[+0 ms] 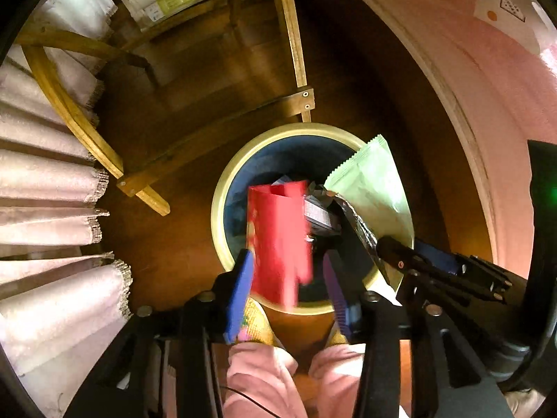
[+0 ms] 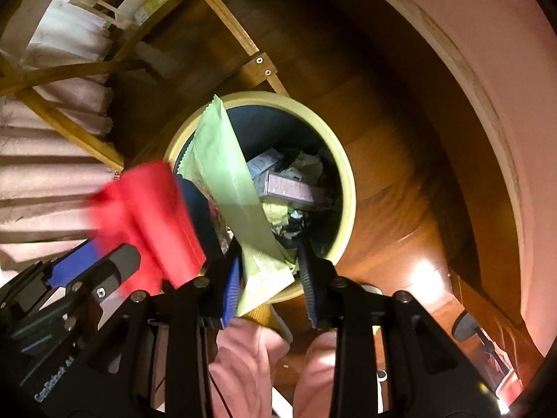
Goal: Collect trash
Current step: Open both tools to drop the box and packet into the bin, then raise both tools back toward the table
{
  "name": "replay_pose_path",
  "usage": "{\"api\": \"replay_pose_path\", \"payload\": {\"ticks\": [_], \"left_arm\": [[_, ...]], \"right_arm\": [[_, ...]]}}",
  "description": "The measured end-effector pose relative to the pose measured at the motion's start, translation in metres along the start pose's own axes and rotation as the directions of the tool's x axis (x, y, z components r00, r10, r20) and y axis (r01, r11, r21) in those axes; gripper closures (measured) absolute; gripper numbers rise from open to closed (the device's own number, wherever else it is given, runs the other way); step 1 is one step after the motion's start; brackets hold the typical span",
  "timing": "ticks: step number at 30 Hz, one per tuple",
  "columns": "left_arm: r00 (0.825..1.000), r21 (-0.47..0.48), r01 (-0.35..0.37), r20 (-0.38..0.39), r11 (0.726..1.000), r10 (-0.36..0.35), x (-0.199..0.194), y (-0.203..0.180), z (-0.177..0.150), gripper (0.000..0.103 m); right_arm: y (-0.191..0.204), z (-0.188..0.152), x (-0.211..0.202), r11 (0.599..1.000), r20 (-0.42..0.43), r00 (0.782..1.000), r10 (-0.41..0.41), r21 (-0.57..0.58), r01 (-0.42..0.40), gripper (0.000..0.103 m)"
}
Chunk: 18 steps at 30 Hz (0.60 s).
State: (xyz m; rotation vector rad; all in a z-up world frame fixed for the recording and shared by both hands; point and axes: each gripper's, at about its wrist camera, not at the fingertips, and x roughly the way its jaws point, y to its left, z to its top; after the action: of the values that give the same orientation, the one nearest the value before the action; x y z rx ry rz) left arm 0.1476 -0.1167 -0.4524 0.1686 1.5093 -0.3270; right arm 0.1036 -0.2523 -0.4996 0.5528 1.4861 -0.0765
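Left wrist: both tools (image 1: pixel 289 285) (image 2: pixel 269 284) spread; red packet (image 1: pixel 280 240), green packet (image 2: pixel 226 174) lengthwise above bin (image 1: pixel 217 209).

dim, warm (fisheye-warped), red wrapper (image 2: pixel 146 223) blurred

Dark polished wooden floor (image 1: pixel 195 80) underfoot, glare catching it at right in the right wrist view. Pale pleated curtains (image 1: pixel 45 181) hang left, light wooden chair legs (image 1: pixel 292 35) cross above, and a pink wall (image 1: pixel 494 80) curves along the right.
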Motion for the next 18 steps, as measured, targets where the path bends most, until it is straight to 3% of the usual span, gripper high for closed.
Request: {"api": "replay_pose_path", "payload": {"ticks": [3, 5, 12, 18], "left_arm": [[1.000, -0.004, -0.015, 0.006, 1.000, 0.015, 0.007, 0.014, 0.000, 0.036], [1.000, -0.017, -0.015, 0.004, 1.000, 0.015, 0.007, 0.023, 0.000, 0.026], [0.999, -0.059, -0.032, 0.031, 0.998, 0.034, -0.017, 0.041, -0.010, 0.026], [0.996, -0.096, -0.044, 0.069, 0.994, 0.051, -0.066, 0.044, -0.020, 0.026]], "right_arm": [[-0.004, 0.002, 0.007, 1.000, 0.004, 1.000, 0.002, 0.012, -0.002, 0.063], [-0.003, 0.004, 0.015, 1.000, 0.006, 1.000, -0.005, 0.019, 0.004, 0.052], [0.003, 0.010, 0.011, 1.000, 0.016, 1.000, -0.006, -0.001, 0.007, 0.050], [0.009, 0.004, -0.030, 1.000, 0.029, 1.000, 0.003, -0.012, -0.003, 0.049]]}}
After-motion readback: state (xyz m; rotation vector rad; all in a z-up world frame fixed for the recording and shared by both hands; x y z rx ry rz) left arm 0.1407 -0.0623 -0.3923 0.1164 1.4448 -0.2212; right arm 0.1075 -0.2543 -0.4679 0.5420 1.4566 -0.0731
